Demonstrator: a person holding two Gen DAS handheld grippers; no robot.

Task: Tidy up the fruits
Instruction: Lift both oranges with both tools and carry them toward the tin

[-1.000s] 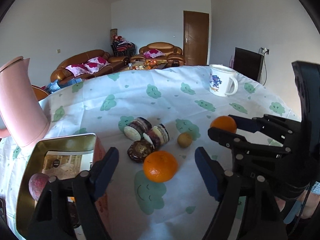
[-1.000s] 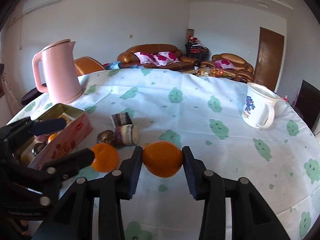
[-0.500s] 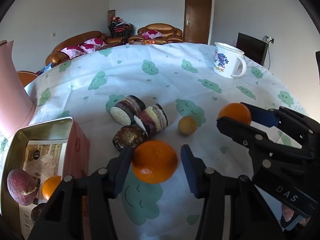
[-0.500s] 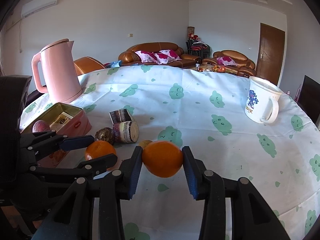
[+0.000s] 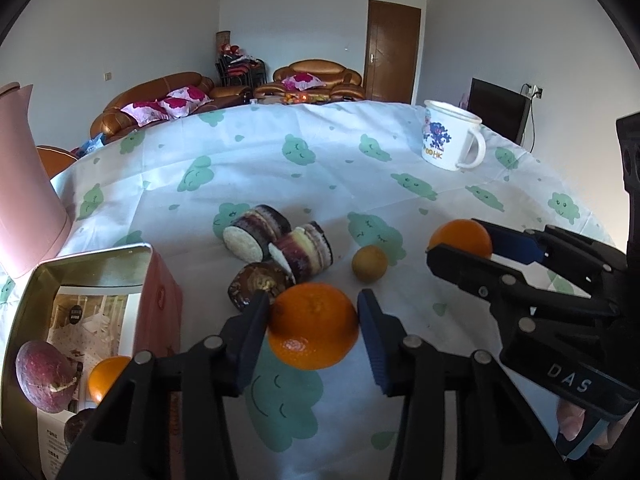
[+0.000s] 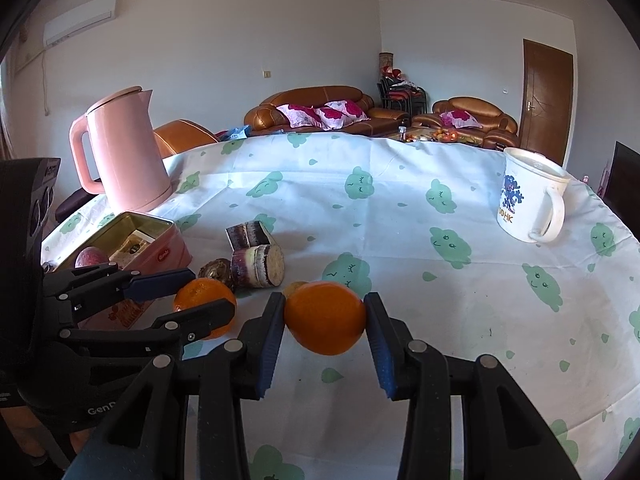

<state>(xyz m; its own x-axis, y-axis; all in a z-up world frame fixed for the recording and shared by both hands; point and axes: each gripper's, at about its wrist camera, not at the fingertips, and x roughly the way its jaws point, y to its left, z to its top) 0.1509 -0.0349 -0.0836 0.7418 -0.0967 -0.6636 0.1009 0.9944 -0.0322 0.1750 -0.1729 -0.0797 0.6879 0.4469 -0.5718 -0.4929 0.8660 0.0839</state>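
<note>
On the worktop (image 5: 400, 168), the left gripper (image 5: 312, 330), just closing, now pinches one orange (image 5: 313, 326) beside the tin (image 5: 160, 304), the right gripper (image 6: 325, 320) clamps another orange (image 6: 325, 317); best lift straight, clearing the tin's rim.

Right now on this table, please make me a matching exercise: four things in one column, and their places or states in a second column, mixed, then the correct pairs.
Things:
1. white mug
2. purple fruit
3. pink kettle
4. orange in the right claw

Places or states:
a. lying inside the open tin
b. lifted off the tablecloth, pressed between two blue pads
c. standing upright at the far right of the table
d. standing behind the tin, lid shut

Pairs: 1-c, 2-a, 3-d, 4-b
</note>
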